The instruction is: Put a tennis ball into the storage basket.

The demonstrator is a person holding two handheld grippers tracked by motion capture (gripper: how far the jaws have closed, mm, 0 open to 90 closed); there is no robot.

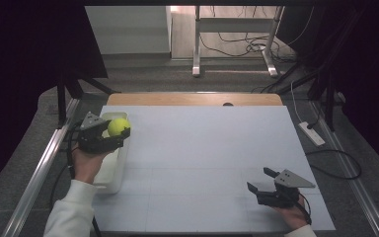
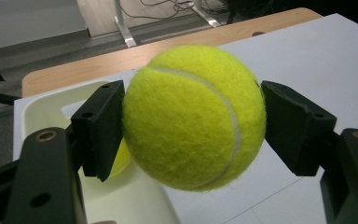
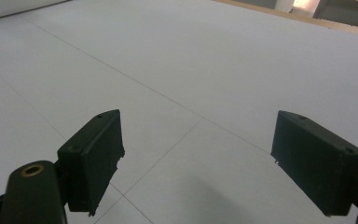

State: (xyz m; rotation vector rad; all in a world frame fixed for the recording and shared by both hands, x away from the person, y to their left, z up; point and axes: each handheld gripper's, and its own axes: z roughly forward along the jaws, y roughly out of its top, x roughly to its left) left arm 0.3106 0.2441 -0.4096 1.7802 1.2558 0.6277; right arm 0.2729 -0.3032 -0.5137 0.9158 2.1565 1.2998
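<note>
A tennis ball (image 2: 193, 116) is being held between the jaws of the left gripper (image 1: 109, 132) above a white tray (image 1: 113, 170), likely awaiting placement on the table (image 1: 202, 148), while the right gripper (image 1: 264, 181) is being rested wide open.

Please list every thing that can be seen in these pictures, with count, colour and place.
tennis ball: one, yellow-green, held between the left gripper's jaws above the bin's far end
second ball: one, yellow, partly hidden, inside the bin
bin: one, white, at the table's left edge
table: one, pale grey top with a wooden far edge
power strip: one, white, on the floor right of the table
desk frame: one, white, behind the table, cables under it
left gripper: one, black, shut on the ball
right gripper: one, black, open, low over the table's near right
</note>
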